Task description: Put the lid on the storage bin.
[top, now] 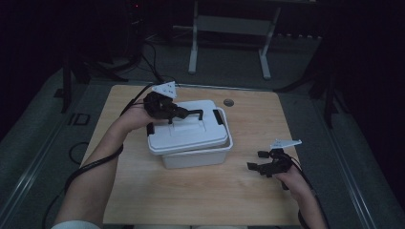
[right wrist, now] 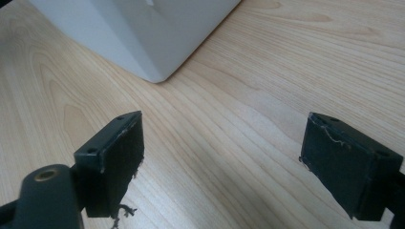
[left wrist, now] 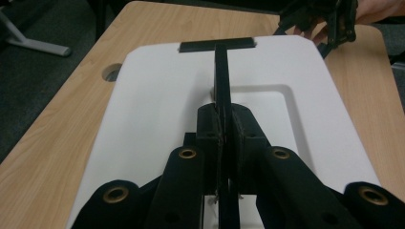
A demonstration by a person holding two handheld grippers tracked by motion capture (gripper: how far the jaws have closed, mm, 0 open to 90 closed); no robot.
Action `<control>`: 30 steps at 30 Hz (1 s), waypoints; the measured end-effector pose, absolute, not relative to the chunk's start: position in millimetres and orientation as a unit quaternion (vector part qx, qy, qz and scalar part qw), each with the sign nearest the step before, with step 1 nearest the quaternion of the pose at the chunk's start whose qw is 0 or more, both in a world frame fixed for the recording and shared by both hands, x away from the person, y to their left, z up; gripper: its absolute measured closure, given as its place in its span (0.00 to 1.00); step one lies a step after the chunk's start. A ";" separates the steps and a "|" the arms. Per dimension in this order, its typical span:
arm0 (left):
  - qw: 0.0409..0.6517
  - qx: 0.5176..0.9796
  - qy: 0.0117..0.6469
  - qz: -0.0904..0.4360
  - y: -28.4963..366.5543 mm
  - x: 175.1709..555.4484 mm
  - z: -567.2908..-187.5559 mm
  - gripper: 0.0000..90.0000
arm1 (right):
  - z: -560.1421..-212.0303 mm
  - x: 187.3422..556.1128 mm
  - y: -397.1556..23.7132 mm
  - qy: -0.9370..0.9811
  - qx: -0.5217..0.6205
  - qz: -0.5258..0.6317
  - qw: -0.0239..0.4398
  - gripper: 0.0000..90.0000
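Box (top: 191,143): mid-bench, toward the far edge, lid on.
Left gripper (top: 188,113): clamped on the handle (left wrist: 223,76).
Right gripper (top: 260,162): jaws apart, empty, near the right edge.
Progress: handle gripped; lifting likely remains.

The white lidded box (top: 191,136) stands near the middle of the worktop (top: 210,195), blocking the way across the centre. Bare wood lies open in front of it and to its right, where the right gripper (top: 260,161) hovers with jaws wide apart. On the lid, the left gripper (top: 191,113) is clamped on the black handle (left wrist: 223,71).
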State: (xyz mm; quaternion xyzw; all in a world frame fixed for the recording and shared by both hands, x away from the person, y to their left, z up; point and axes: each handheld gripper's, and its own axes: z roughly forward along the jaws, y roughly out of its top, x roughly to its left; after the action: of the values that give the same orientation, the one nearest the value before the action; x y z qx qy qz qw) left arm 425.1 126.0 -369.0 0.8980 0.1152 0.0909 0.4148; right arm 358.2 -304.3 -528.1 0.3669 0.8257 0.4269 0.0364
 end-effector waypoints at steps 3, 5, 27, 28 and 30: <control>0.418 0.898 0.112 0.084 118.2 428.4 -371.1 0.93 | -528.9 357.5 -304.9 0.826 0.367 0.426 0.035 0.16; 0.416 0.900 0.106 0.079 112.2 430.2 -372.6 0.93 | -529.3 357.1 -305.0 0.829 0.365 0.422 0.035 0.16; 0.416 0.901 0.111 0.056 108.0 433.7 -385.5 0.93 | -531.1 355.3 -305.2 0.831 0.366 0.417 0.035 0.16; 0.416 0.901 0.111 0.056 108.1 433.6 -385.7 0.93 | -531.1 355.3 -304.6 0.831 0.366 0.418 0.034 0.16; 0.416 0.900 0.113 0.056 107.8 433.9 -385.9 0.93 | -531.2 355.4 -303.2 0.832 0.365 0.417 0.034 0.16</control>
State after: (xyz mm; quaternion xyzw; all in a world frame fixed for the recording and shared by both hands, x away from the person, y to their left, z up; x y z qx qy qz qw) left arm 433.9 107.8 -385.9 0.9004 0.1126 0.0560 0.4165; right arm 355.4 -303.2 -531.2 0.3652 0.8318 0.4167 0.0340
